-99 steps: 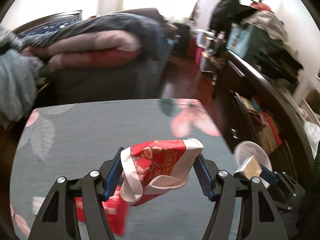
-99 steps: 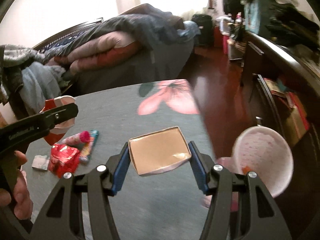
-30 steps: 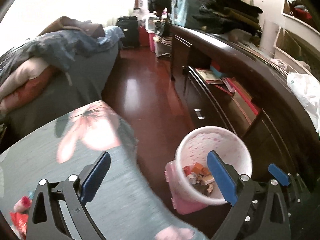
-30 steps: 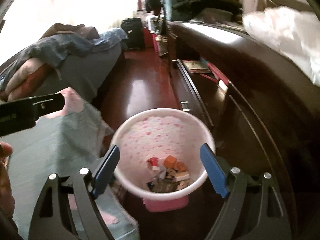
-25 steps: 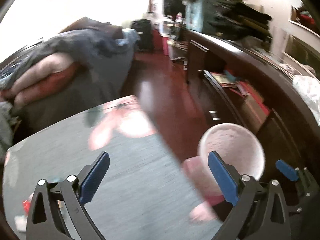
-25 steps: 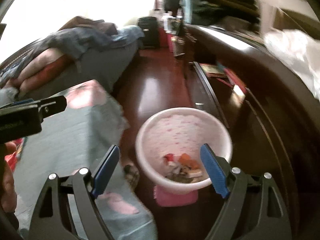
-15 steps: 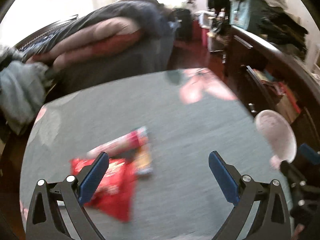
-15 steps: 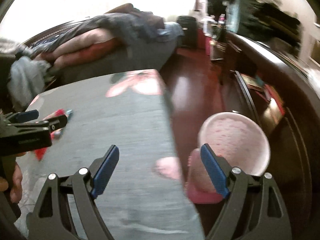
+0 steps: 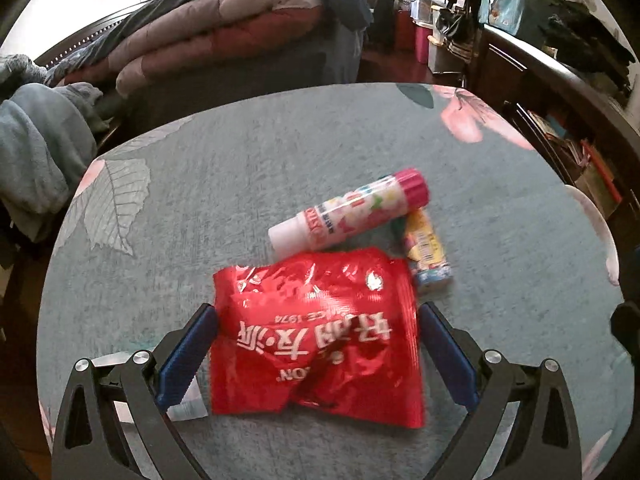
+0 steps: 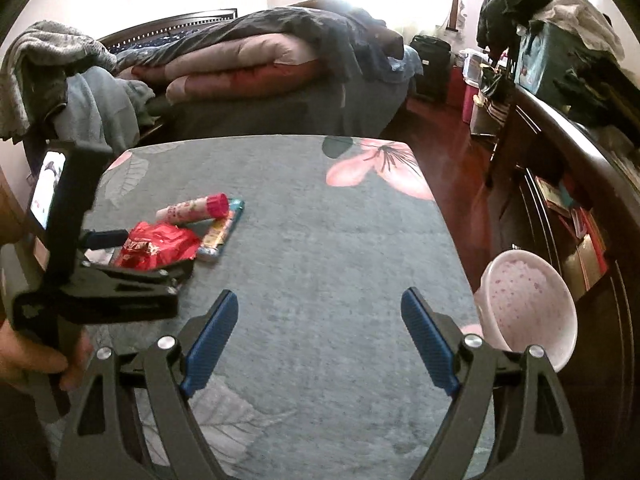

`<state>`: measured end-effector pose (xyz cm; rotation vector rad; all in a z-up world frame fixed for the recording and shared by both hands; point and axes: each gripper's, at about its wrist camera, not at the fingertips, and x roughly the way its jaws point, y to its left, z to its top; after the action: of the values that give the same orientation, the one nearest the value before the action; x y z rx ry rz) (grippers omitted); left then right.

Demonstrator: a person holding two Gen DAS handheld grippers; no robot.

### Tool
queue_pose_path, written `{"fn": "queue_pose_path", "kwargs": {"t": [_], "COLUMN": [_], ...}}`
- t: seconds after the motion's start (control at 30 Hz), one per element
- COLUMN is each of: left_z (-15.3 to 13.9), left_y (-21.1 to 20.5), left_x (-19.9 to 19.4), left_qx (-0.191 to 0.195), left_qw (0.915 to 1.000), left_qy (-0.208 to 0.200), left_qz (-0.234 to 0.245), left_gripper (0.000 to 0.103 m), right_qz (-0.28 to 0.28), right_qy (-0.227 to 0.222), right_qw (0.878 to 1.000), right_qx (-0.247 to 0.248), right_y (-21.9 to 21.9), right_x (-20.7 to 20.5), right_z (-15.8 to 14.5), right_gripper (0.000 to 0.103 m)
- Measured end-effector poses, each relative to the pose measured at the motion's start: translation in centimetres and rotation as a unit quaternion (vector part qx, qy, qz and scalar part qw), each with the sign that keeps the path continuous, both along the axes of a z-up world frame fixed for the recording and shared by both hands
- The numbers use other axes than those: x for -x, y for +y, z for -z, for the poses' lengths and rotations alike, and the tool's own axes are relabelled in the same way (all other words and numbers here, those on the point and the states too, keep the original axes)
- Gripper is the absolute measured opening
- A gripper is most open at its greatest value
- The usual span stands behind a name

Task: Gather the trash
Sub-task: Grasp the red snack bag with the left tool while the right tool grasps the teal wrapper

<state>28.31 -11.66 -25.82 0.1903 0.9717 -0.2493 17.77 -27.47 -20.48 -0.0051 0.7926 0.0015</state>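
Fingers (image 9: 188, 354) of left gripper (image 9: 318, 354) spread wide, straddling the red wrapper (image 9: 320, 332) on the bench (image 9: 240, 168) — light, crinkly, slippery foil; pinch its crumpled middle. Right gripper (image 10: 320, 338) open, empty.

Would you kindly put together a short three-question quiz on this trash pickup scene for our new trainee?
1. True or false: the left gripper is shut on the red wrapper.
2. Which item touches the wrapper's far edge: A) a spoon, B) the glue stick, C) a sock?
3. Fill in: the pink bin stands off the table's ____ edge.

Key
1. False: its jaws are open on either side of the wrapper.
2. B.
3. Right, seen from the right gripper, which is open and empty.
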Motion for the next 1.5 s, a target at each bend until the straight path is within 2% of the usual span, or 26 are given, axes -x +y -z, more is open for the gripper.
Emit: {"fn": "queue_pose_path", "kwargs": {"t": [0.17, 0.27, 0.37, 0.63, 0.83, 0.97, 1.13, 1.23, 1.37, 1.5], "left_z": [-0.3, -0.8, -1.5, -5.3, -7.2, -7.2, -6.5, -6.3, -6.1, -5.8], "left_y": [0.8, 1.7, 2.9, 8.8, 15.1, 18.5, 22.0, 23.7, 25.5, 26.6], "left_x": [0.2, 0.0, 0.0, 2.6, 4.6, 5.6, 6.4, 7.1, 7.5, 7.7], "left_qx": [0.014, 0.037, 0.068, 0.112, 0.112, 0.103, 0.108, 0.116, 0.126, 0.136], "left_qw": [0.9997, 0.9989, 0.9971, 0.9874, 0.9774, 0.9714, 0.9644, 0.96, 0.9557, 0.9529], "left_qy": [-0.02, -0.026, -0.029, -0.081, -0.11, -0.119, -0.119, -0.121, -0.121, -0.118], "left_qz": [-0.004, -0.01, -0.017, -0.078, -0.141, -0.178, -0.21, -0.224, -0.237, -0.244], "left_gripper": [0.076, 0.062, 0.057, 0.055, 0.055, 0.055, 0.055, 0.055, 0.055, 0.055], "right_qz": [0.003, 0.002, 0.0, -0.046, -0.112, -0.144, -0.188, -0.214, -0.233, -0.246], "right_qy": [0.004, 0.003, -0.003, 0.005, 0.035, 0.051, 0.063, 0.072, 0.068, 0.069], "right_qw": [1.0, 1.0, 1.0, 0.998, 0.992, 0.987, 0.98, 0.974, 0.97, 0.967], "right_qx": [-0.004, -0.013, -0.015, -0.03, -0.057, -0.052, -0.02, -0.026, 0.013, 0.013], "right_y": [0.8, 1.2, 2.0, 6.5, 12.8, 17.0, 22.2, 24.0, 25.9, 26.3], "right_x": [-0.8, -1.2, -1.5, -2.5, -4.2, -5.4, -6.2, -6.8, -7.8, -8.4], "right_z": [-0.1, -0.4, -0.8, -0.9, 0.7, 1.9, 3.2, 3.8, 4.5, 4.5], "right_gripper": [0.085, 0.085, 0.085, 0.085, 0.085, 0.085, 0.087, 0.091, 0.094, 0.094]}}
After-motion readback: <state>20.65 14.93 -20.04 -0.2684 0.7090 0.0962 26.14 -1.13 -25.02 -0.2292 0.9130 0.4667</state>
